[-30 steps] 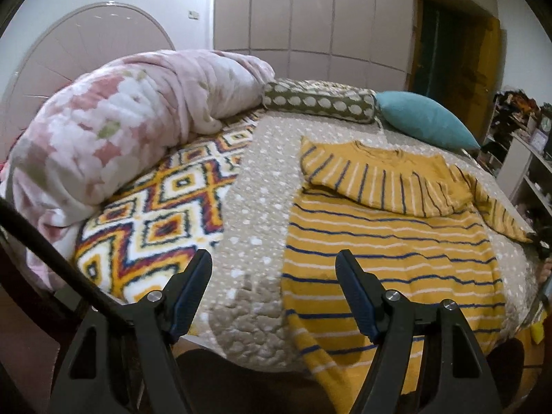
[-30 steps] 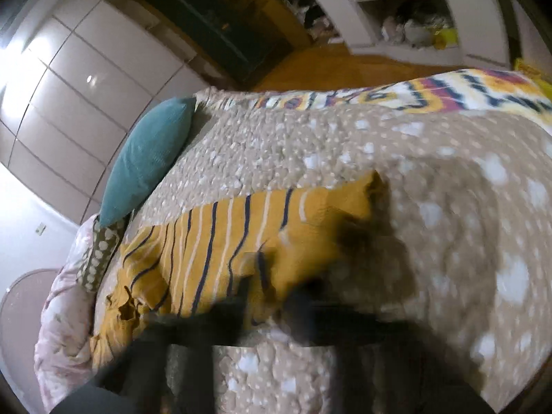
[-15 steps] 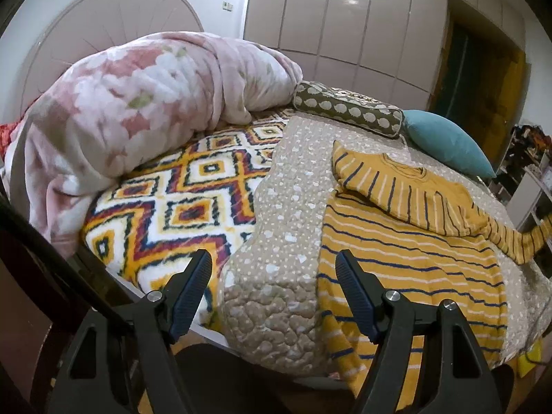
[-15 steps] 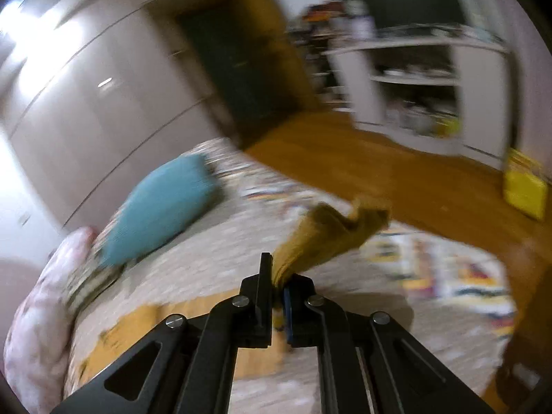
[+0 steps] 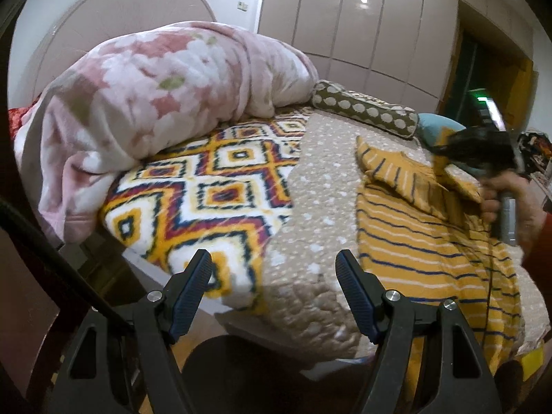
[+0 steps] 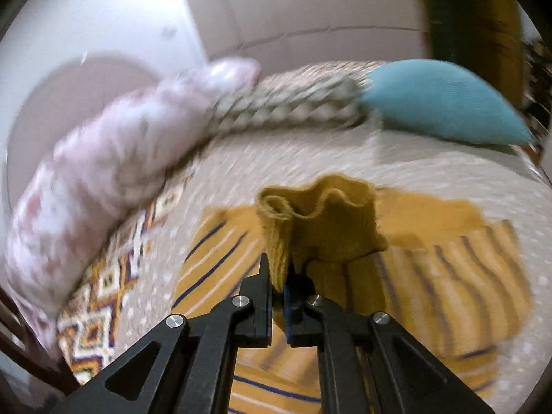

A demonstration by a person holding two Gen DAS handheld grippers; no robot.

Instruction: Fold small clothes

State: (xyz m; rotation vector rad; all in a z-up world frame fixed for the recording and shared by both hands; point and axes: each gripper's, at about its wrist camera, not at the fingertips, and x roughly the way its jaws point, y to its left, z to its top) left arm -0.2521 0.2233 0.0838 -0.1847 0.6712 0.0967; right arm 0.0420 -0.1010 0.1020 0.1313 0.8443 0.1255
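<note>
A mustard-yellow sweater with navy and white stripes [image 5: 424, 245] lies spread on the beige dotted bedspread [image 5: 321, 200]. My right gripper [image 6: 277, 276] is shut on the sweater's ribbed cuff [image 6: 300, 217], holding that sleeve up over the sweater body [image 6: 220, 252]. In the left wrist view that gripper [image 5: 483, 151] shows blurred at the right, held by a hand [image 5: 510, 196] above the sweater's chest. My left gripper [image 5: 274, 276] hovers open and empty at the near edge of the bed, left of the sweater's hem.
A rolled pink floral duvet [image 5: 155, 103] fills the bed's left side over a geometric orange blanket [image 5: 207, 193]. A dotted bolster [image 5: 362, 112] and a teal pillow [image 6: 445, 103] lie at the head. Wardrobe doors [image 5: 362, 24] stand behind.
My right gripper swung the sleeve from the bed's right side in over the sweater body, rolling as it went. My left gripper shifted left along the near edge, still open.
</note>
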